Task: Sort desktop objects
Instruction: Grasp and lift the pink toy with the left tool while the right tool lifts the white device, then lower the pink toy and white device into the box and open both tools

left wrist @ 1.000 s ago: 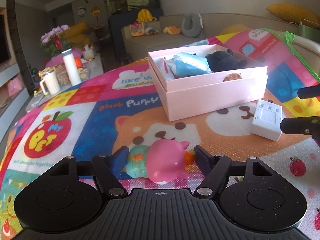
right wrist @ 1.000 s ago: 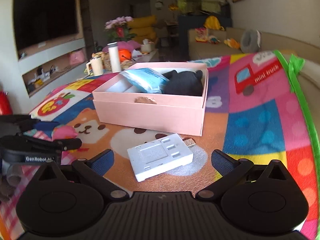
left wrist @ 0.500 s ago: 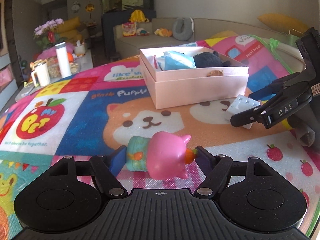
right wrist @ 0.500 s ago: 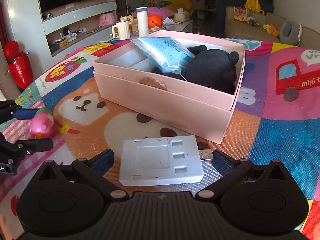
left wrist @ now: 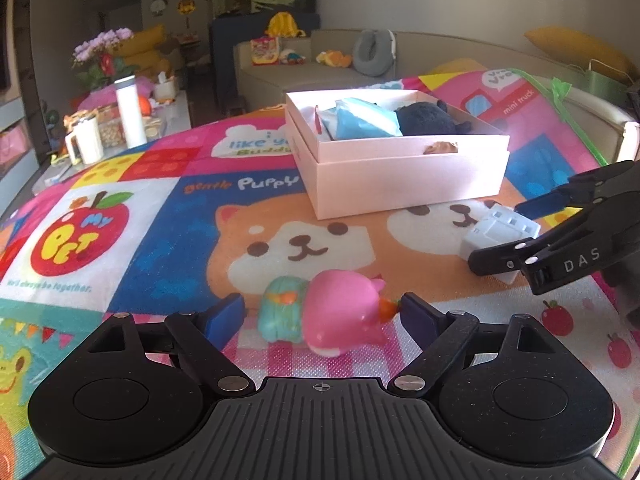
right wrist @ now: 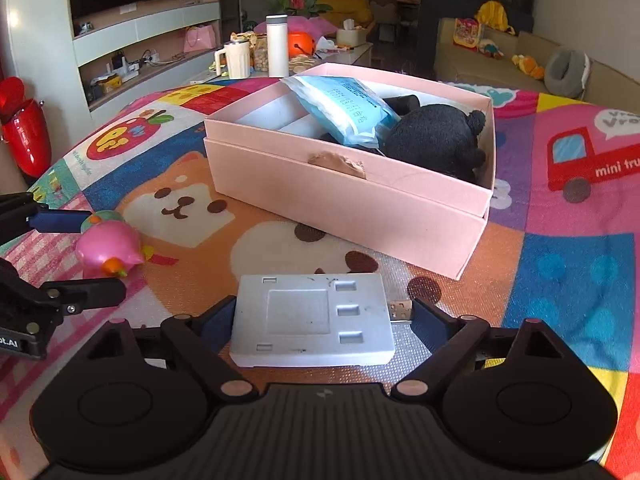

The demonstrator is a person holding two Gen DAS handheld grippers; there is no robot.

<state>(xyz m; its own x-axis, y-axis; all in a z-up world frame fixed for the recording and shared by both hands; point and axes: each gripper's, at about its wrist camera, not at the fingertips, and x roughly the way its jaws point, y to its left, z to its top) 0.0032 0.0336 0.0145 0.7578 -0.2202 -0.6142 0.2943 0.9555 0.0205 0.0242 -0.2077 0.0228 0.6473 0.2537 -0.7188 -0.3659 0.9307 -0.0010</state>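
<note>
White plastic hub (right wrist: 314, 320) lay broadside between the right claw's (right wrist: 322, 320) closing, not yet clamped jaws; the left claw (left wrist: 322, 314) was opening around the pink toy (left wrist: 328, 316).

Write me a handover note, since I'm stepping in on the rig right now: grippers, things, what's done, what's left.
Left gripper: jaws just opening, pink toy lying on the mat between them, not clamped.
Right gripper: jaws just closing around the white adapter, pads not yet pressing.
Done: blue packet and black plush sit in the pink box.
Left: box the toy and adapter.
</note>
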